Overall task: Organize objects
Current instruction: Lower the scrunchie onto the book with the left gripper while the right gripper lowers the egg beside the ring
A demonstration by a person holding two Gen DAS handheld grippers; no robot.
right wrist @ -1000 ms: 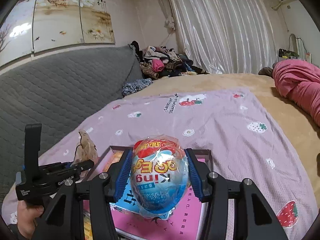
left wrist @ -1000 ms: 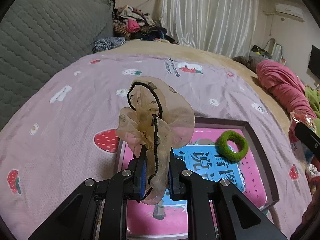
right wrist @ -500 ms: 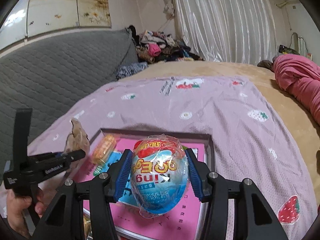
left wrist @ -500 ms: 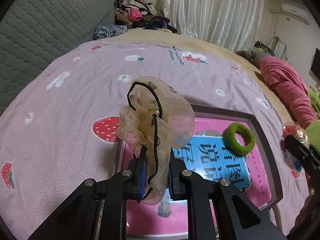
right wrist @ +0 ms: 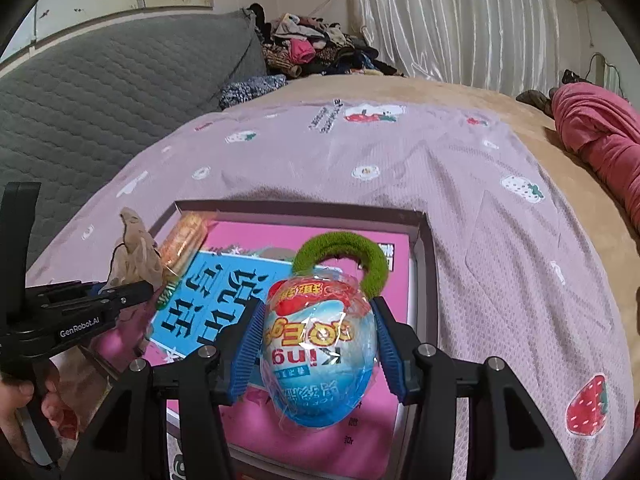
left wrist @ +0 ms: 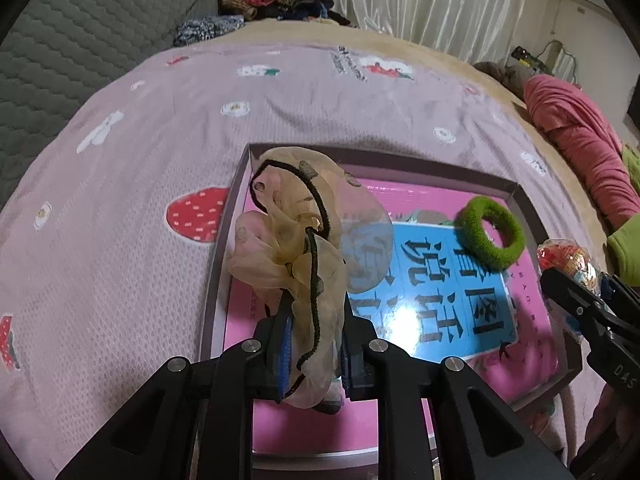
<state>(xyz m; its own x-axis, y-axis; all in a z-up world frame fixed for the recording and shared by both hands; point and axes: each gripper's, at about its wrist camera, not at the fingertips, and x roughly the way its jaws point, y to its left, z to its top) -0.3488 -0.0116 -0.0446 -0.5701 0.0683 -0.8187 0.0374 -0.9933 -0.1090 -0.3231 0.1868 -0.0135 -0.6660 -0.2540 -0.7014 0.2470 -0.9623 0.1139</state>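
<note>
Both your grippers have dropped toward the tray: the left gripper, jaws opening around the scrunchie, hangs directly above it, the right gripper grasping the egg.

- Two black grippers, each with two thick arms that spread out like a letter V.
- Left gripper: round silver screws on the black arms, blue ribbed pads inside the tips.
- Right gripper: same black arms, same silver screws, blue pads with small ridges like a comb.
- From the right wrist view, left gripper seen from the side: long flat black body, white letters "GenRobot.AI".
- From the left wrist view, white letters "DAS" on the black side of the right gripper.
- A bright green sleeve at the right edge.
</note>
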